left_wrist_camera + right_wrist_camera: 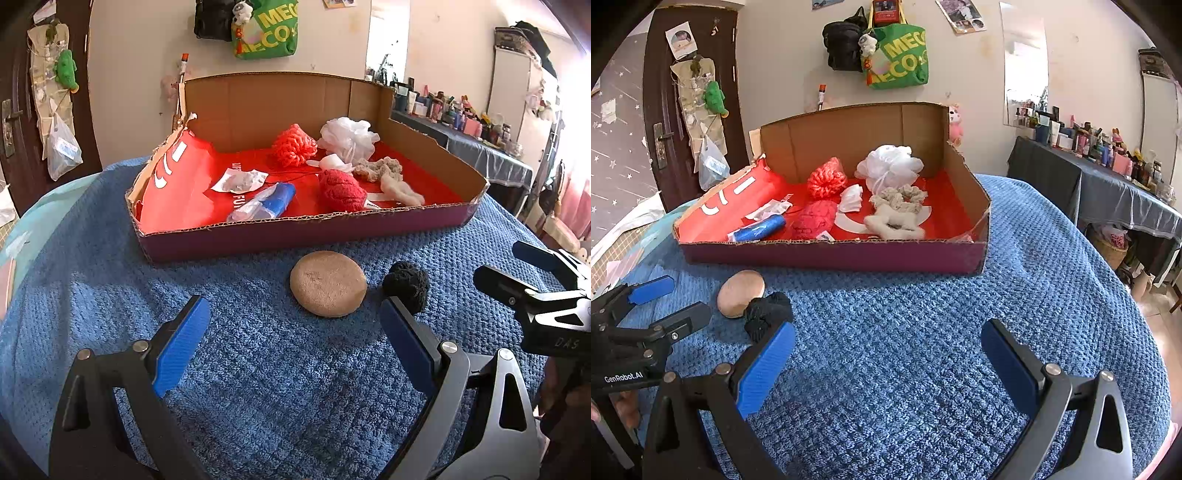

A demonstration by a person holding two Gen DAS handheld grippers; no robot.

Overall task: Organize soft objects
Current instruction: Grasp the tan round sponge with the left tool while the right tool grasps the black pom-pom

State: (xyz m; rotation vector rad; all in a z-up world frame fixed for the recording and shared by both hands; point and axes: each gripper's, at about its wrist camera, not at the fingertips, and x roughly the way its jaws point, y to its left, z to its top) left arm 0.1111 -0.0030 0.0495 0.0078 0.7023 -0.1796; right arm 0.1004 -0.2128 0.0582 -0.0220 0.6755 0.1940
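Note:
A tan round sponge and a black knitted ball lie on the blue blanket in front of a cardboard box. The box holds a white mesh puff, an orange-red knit ball, a red yarn ball, beige scrunchies and a blue roll. My left gripper is open and empty, just short of the sponge. My right gripper is open and empty over the blanket; the black ball sits by its left finger, the sponge beyond.
The blue blanket covers the surface and drops off at the right. The right gripper shows at the right of the left wrist view, the left gripper at the left of the right wrist view. A cluttered table stands far right.

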